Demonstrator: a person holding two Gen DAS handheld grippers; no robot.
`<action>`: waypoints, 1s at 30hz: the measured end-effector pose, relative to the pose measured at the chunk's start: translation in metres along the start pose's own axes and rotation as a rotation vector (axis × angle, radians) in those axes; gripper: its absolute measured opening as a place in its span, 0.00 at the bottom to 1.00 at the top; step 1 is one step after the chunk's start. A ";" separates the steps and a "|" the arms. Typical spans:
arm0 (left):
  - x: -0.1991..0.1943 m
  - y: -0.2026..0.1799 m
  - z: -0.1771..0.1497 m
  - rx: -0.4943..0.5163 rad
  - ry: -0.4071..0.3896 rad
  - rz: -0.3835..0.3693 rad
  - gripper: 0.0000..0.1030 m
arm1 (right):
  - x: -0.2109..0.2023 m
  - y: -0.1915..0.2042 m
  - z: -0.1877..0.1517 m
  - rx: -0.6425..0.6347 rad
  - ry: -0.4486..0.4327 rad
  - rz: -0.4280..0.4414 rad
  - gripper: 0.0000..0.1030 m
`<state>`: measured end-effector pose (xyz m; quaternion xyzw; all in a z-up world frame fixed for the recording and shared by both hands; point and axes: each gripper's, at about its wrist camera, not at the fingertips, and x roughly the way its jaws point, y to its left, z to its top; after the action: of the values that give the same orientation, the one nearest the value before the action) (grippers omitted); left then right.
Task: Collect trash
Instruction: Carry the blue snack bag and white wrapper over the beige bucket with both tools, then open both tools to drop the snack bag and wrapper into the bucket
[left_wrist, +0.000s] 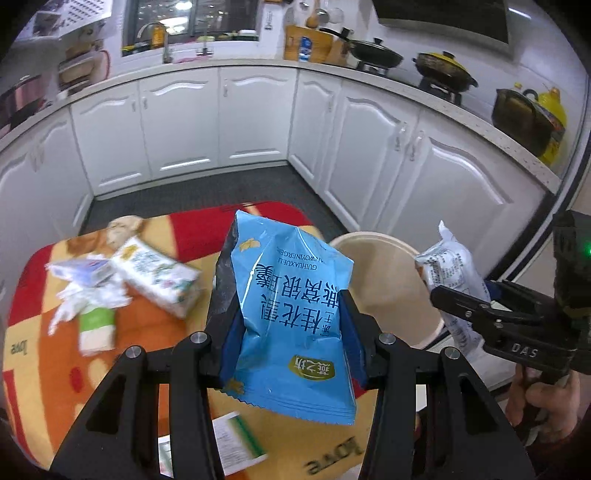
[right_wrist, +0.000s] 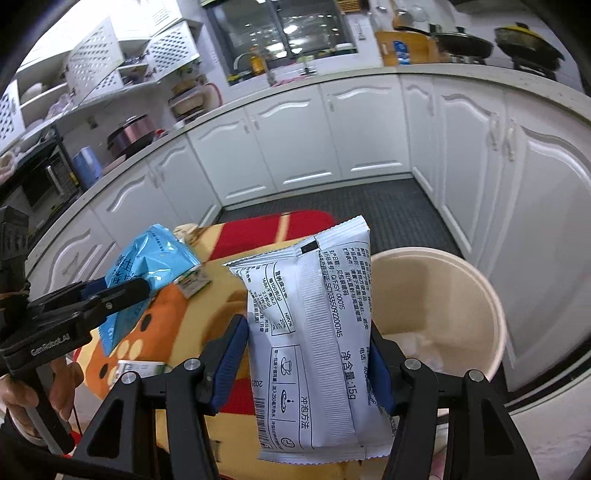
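My left gripper (left_wrist: 286, 314) is shut on a blue snack packet (left_wrist: 291, 317) and holds it above the table, left of the cream trash bin (left_wrist: 388, 273). It also shows in the right wrist view (right_wrist: 147, 266). My right gripper (right_wrist: 308, 332) is shut on a white packet (right_wrist: 314, 332) and holds it upright next to the bin's rim (right_wrist: 495, 306). In the left wrist view the right gripper (left_wrist: 443, 295) holds the white packet (left_wrist: 447, 269) at the bin's right side.
On the red and orange tablecloth (left_wrist: 155, 332) lie a tissue pack (left_wrist: 159, 277), crumpled wrappers (left_wrist: 88, 295), a small blue box (left_wrist: 85, 269) and a green-and-white leaflet (left_wrist: 236, 443). White kitchen cabinets (left_wrist: 251, 118) ring the dark floor behind.
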<state>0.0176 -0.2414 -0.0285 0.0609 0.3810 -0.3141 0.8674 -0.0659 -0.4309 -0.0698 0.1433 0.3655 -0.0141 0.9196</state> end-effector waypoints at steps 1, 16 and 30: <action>0.005 -0.006 0.002 0.001 0.008 -0.010 0.44 | 0.000 -0.005 0.000 0.007 0.001 -0.008 0.57; 0.106 -0.071 0.013 -0.014 0.147 -0.105 0.45 | 0.037 -0.102 -0.007 0.165 0.071 -0.125 0.58; 0.131 -0.085 0.006 0.012 0.181 -0.085 0.64 | 0.069 -0.147 -0.010 0.286 0.115 -0.175 0.73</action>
<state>0.0385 -0.3761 -0.1044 0.0779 0.4583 -0.3459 0.8150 -0.0408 -0.5634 -0.1606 0.2410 0.4229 -0.1375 0.8626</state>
